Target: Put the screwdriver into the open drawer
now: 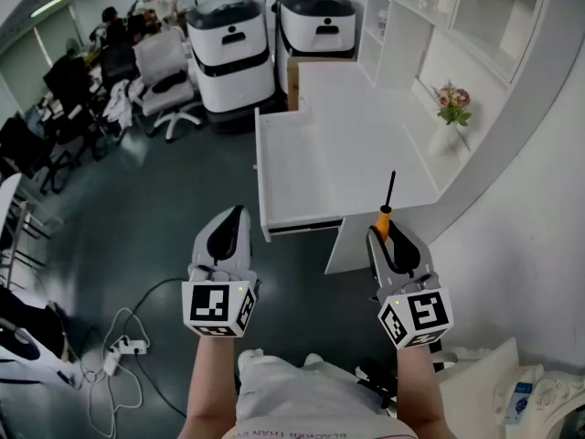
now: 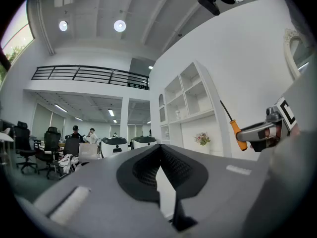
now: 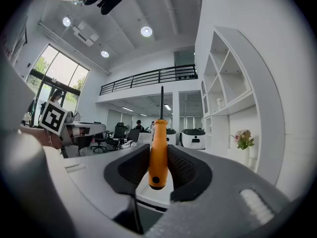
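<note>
My right gripper (image 1: 386, 236) is shut on the orange handle of the screwdriver (image 1: 388, 207), whose black shaft points forward over the white desk's near edge. In the right gripper view the handle (image 3: 158, 152) stands upright between the pads, its shaft rising above them. The open white drawer (image 1: 294, 167) juts out of the desk's left side, ahead and left of the screwdriver, and looks bare inside. My left gripper (image 1: 227, 236) hovers over the floor in front of the drawer, shut with nothing in it; its pads (image 2: 148, 168) meet at the tips. From the left gripper view, the screwdriver (image 2: 237, 133) shows at right.
The white desk (image 1: 366, 117) carries a vase of flowers (image 1: 450, 117) near the wall, with white shelves (image 1: 402, 16) behind. Two white and black machines (image 1: 233, 53) stand beyond the drawer. Office chairs and people fill the far left. Cables (image 1: 119, 346) lie on the floor at left.
</note>
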The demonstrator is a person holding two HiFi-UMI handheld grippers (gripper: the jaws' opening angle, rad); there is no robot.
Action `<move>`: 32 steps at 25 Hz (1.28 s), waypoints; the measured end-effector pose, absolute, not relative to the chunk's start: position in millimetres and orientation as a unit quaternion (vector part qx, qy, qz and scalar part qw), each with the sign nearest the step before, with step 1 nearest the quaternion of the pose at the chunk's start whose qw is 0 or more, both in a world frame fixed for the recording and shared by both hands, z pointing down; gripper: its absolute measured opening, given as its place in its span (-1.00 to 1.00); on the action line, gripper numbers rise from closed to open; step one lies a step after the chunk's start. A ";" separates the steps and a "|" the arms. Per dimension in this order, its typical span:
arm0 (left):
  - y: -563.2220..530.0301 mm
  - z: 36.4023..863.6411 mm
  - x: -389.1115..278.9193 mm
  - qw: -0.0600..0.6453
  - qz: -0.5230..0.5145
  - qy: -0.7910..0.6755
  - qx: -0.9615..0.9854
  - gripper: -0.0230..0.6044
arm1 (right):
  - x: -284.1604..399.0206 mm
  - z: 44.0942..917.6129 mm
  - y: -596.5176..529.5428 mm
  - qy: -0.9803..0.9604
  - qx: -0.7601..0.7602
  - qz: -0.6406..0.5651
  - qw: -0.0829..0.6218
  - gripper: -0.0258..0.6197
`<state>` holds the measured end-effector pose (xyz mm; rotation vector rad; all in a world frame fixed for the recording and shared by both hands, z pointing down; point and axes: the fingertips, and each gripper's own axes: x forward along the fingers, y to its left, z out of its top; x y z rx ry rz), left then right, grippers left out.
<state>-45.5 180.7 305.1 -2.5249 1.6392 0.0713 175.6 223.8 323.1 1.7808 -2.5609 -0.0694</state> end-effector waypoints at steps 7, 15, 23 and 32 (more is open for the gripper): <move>186.5 301.8 -40.7 0.079 0.017 0.558 -0.826 -0.89 | 180.4 323.6 223.7 -0.827 0.561 -0.026 0.011 -0.57; 180.9 303.4 -48.0 0.077 0.013 0.569 -0.819 -0.89 | 174.6 326.0 214.8 -0.836 0.549 -0.024 0.004 -0.57; 140.8 302.0 -57.3 0.074 0.018 0.564 -0.822 -0.89 | 167.3 322.9 181.8 -0.832 0.554 -0.026 0.008 -0.57; 56.3 296.7 -86.3 0.070 0.024 0.558 -0.827 -0.89 | 136.9 317.8 103.3 -0.830 0.558 -0.028 0.010 -0.57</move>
